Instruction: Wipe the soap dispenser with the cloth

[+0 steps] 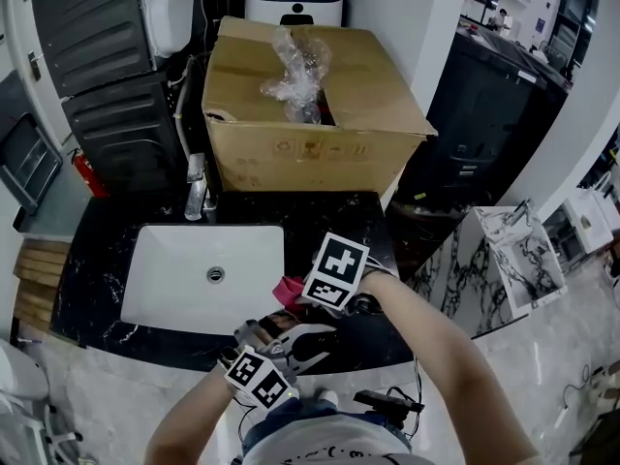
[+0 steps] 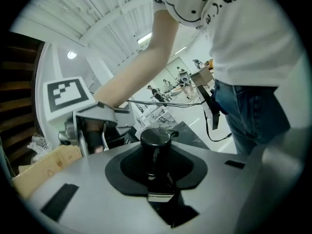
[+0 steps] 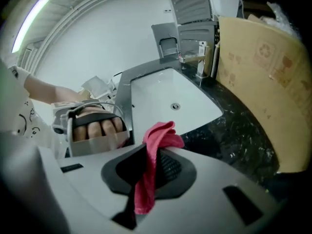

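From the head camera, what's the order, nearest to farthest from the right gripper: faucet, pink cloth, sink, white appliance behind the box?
1. The pink cloth, pinched in the right gripper itself.
2. The sink, just to its left.
3. The faucet, at the sink's back edge.
4. The white appliance, far back behind the cardboard box.

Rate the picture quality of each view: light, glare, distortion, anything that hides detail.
Head view: dim, the black counter swallows detail while the white sink stands out bright. Left gripper view: strong fisheye with dark corners; the black soap dispenser shows little surface detail against a washed-out background. Right gripper view: fisheye bends the cardboard box; the pink cloth is sharp.
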`<state>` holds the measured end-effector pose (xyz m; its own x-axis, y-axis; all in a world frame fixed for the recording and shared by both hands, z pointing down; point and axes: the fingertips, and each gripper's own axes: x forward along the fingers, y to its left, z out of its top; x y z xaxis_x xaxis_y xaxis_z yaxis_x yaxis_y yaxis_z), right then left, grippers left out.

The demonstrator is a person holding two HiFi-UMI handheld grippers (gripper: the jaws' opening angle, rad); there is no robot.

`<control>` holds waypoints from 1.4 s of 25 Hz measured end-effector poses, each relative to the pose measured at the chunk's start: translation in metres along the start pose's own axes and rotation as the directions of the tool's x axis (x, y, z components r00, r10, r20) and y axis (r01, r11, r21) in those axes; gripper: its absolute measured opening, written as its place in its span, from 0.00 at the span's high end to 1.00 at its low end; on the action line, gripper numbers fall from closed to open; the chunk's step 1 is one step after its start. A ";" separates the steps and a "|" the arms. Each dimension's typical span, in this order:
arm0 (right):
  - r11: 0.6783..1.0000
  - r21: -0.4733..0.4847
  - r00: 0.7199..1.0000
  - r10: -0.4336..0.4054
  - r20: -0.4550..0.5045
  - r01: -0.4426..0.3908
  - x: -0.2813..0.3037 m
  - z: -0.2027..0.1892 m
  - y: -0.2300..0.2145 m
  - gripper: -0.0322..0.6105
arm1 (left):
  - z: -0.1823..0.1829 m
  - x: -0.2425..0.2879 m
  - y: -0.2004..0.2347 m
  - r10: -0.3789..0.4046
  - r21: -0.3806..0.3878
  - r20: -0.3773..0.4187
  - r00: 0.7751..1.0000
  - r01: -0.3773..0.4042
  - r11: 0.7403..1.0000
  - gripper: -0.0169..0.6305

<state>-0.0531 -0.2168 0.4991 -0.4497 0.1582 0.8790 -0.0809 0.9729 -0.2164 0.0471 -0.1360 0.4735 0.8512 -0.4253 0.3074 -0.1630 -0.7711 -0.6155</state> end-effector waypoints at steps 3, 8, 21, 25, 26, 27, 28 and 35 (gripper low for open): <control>0.999 0.037 1.000 -0.016 -0.026 0.017 0.013 -0.002 -0.015 0.88 | -0.001 0.000 0.001 0.010 -0.007 0.000 1.000 -0.010 1.000 0.82; 0.978 0.207 1.000 -0.001 0.027 -0.005 0.014 -0.017 -0.039 0.88 | -0.001 0.000 0.002 0.019 -0.015 0.005 1.000 -0.019 1.000 0.82; 0.854 0.498 0.900 -0.326 0.289 0.150 -0.073 -0.079 -0.066 0.87 | -0.015 0.005 0.049 0.099 -0.409 0.049 0.994 -0.071 0.910 0.82; 0.823 0.540 0.819 -0.427 0.384 0.176 -0.112 -0.083 -0.063 0.87 | -0.022 -0.005 0.089 0.222 -0.683 0.082 0.972 -0.107 0.722 0.82; 0.817 0.549 0.803 -0.442 0.399 0.176 -0.118 -0.083 -0.061 0.87 | -0.025 -0.008 0.101 0.264 -0.743 0.084 0.961 -0.116 0.659 0.82; 0.812 0.557 0.791 -0.453 0.412 0.175 -0.121 -0.084 -0.060 0.87 | -0.029 -0.012 0.113 0.306 -0.796 0.081 0.949 -0.123 0.593 0.82; 0.807 0.564 0.779 -0.463 0.422 0.174 -0.123 -0.084 -0.058 0.87 | -0.033 -0.016 0.124 0.346 -0.841 0.075 0.935 -0.127 0.526 0.82; 0.774 0.621 0.723 -0.500 0.476 0.127 -0.123 -0.087 -0.053 0.87 | -0.066 -0.055 0.186 0.625 -0.994 0.021 0.780 0.083 -0.070 0.82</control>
<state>0.0842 -0.2730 0.4394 -0.7082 -0.4525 0.5419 -0.6716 0.6684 -0.3196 -0.0629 -0.2878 0.3899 0.5726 -0.8039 -0.1607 -0.4135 -0.4525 0.7901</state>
